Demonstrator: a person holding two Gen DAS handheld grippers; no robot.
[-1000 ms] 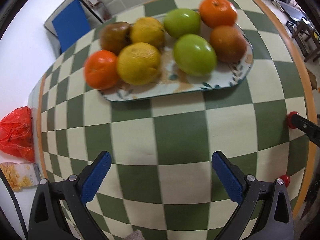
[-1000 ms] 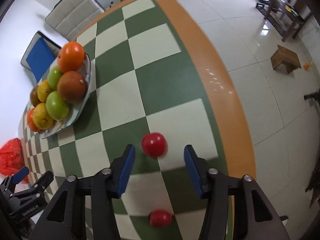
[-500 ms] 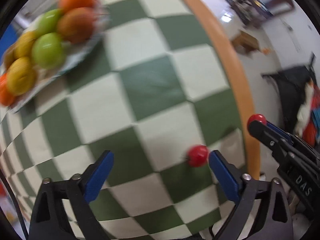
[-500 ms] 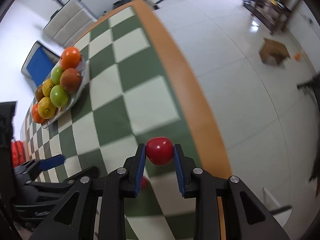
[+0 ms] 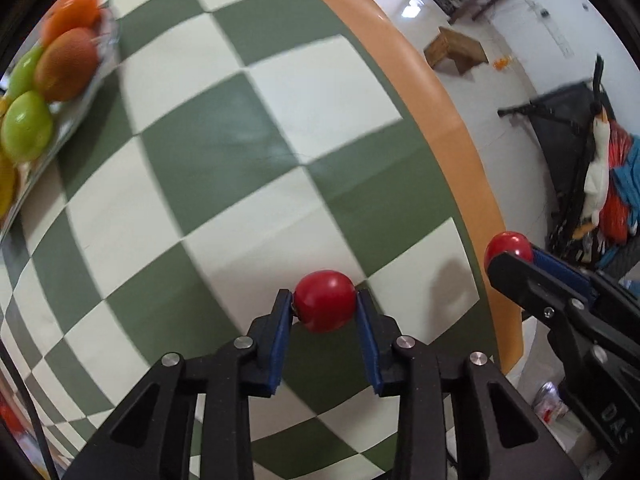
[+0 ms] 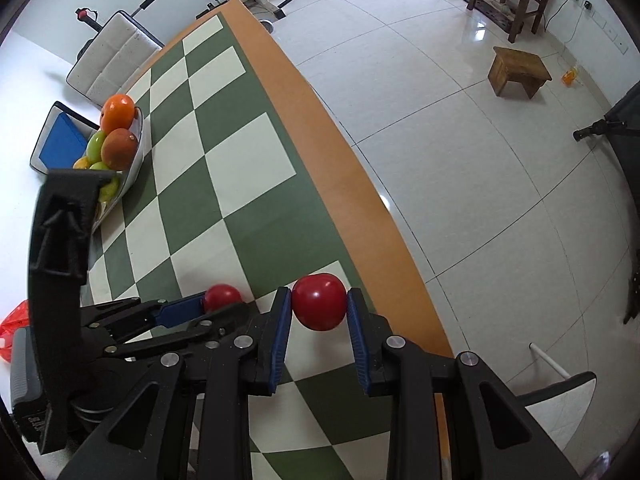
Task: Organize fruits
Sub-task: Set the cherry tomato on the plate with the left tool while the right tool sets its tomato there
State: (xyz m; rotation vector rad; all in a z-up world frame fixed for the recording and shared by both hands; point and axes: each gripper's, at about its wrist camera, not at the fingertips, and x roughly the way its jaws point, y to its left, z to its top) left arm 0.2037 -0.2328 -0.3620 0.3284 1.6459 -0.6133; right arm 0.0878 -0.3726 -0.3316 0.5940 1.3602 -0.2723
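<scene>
Swung the left gripper (image 5: 325, 309) off the fruit plate (image 5: 76, 116) and clamped one red fruit (image 5: 325, 300); lifted the other red fruit (image 6: 319, 301) in the right gripper (image 6: 319, 312).

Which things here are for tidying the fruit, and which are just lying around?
For the job:
- small red fruit in the left tongs
- small red fruit in the right tongs
- plate of oranges and green apples

Just lying about:
- wooden stool
- chair
- red bag

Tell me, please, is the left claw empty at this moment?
No, the left claw is shut on a small red fruit, with a blue pad pressed against each side of it.
</scene>
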